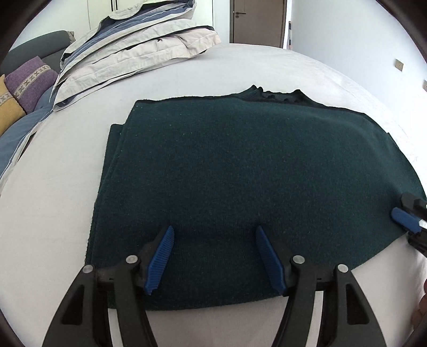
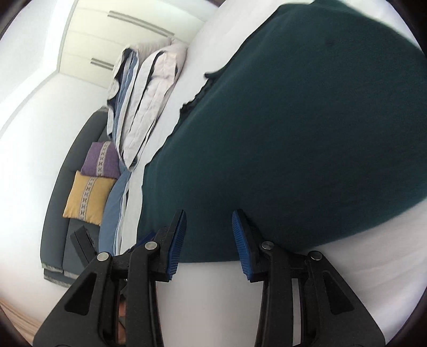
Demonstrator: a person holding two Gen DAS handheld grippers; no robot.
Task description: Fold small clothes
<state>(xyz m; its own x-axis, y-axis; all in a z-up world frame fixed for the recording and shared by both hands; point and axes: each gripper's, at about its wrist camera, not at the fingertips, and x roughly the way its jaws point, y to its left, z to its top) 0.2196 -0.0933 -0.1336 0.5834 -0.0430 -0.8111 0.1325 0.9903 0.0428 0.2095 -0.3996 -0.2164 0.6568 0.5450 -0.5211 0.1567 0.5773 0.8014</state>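
Left claw (image 1: 214, 256) nearest in its own view: blue pads spread wide, nothing between them, poised over the near edge of the sweater (image 1: 240, 181). Whether the pads touch the knit, cannot tell. Right claw (image 2: 208, 240) in its view also wide, gripping nothing, tips at the sweater's near edge with white bed (image 2: 347, 267) showing under the gap. From the left view, the right claw's blue pad (image 1: 405, 219) shows at the sweater's right edge, well apart from the left claw.

Sweater is dark green, lying flat on the bed (image 1: 66, 200), folded into a rough rectangle; a second layer edge peeks out along its left side, collar at the far edge. Stacked pillows (image 1: 128, 50) sit on the bed beyond the sweater's far left corner, not touching it. Purple cushion (image 1: 29, 80) and yellow cushion (image 2: 88, 197) lie side by side on a dark headboard-side bench past the pillows. Door (image 1: 257, 21) in the far wall, wardrobe doors (image 2: 128, 34) behind the pillows.
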